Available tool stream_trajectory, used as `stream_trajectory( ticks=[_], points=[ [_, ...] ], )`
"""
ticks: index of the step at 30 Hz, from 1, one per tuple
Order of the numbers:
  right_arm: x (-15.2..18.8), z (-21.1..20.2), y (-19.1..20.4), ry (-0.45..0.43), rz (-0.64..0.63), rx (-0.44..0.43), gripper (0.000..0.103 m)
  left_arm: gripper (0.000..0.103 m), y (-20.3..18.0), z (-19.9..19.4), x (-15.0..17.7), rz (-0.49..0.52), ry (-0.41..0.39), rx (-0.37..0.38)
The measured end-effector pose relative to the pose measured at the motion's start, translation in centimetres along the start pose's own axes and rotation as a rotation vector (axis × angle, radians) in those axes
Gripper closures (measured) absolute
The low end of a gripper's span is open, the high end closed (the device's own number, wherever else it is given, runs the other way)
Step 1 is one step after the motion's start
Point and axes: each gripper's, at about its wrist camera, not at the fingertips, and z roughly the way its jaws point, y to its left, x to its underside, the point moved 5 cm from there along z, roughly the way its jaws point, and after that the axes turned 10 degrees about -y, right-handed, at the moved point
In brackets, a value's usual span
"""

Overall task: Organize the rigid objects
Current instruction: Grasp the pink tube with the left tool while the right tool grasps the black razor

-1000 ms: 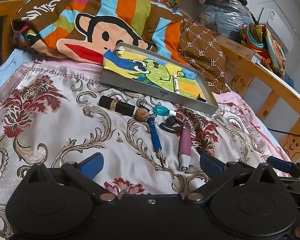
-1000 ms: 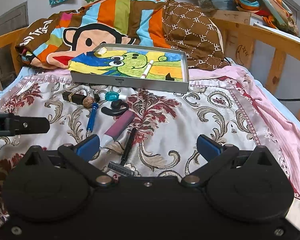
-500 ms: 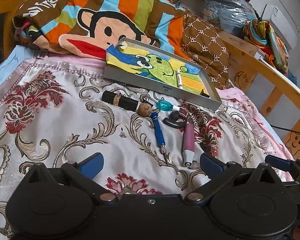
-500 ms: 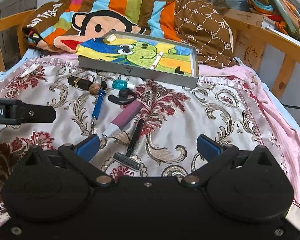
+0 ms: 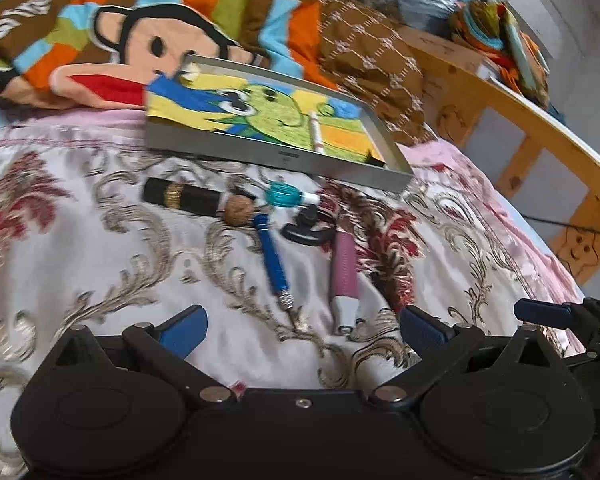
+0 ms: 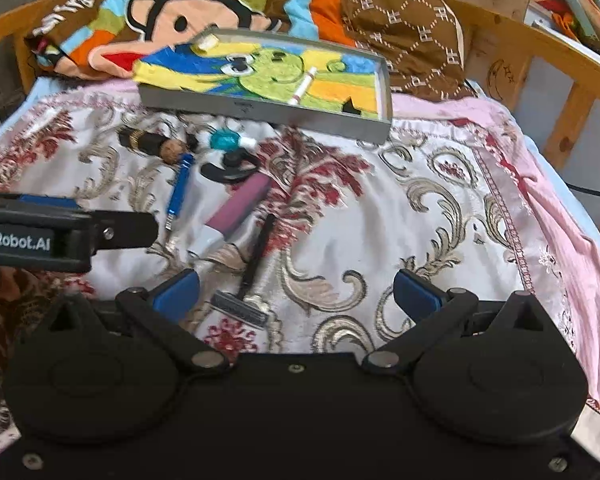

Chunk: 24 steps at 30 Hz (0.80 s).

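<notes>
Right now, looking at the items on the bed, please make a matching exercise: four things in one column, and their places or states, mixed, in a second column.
Things:
1. white marker
2. razor
3. walnut
4. right gripper

Places or states:
A. open, holding nothing
B. inside the grey tray, on the colourful cloth
C. on the bedspread, closest to the right gripper
D. at the end of the black tube

Pairs: 1-B, 2-C, 3-D, 4-A

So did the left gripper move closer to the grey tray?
Yes. The left gripper has gone forward over the bed toward the grey tray; the tray and the blue screwdriver look bigger and nearer its open fingers than a second ago.
</notes>
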Motion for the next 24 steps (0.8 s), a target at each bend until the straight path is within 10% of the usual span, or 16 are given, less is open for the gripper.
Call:
stream_trajectory(
  ticks=[16, 24],
  points=[
    [2.0, 3.8, 2.1, 0.053, -0.168, -0.04, 0.001, 0.003, -1.2, 7.0, -1.8, 0.093, 0.09, 0.115],
    [2.3, 4.9, 2.1, 0.065, -0.147, -0.072, 0.006, 0.035, -2.2, 8.9, -1.4, 0.136, 0.139, 0.171]
  ],
)
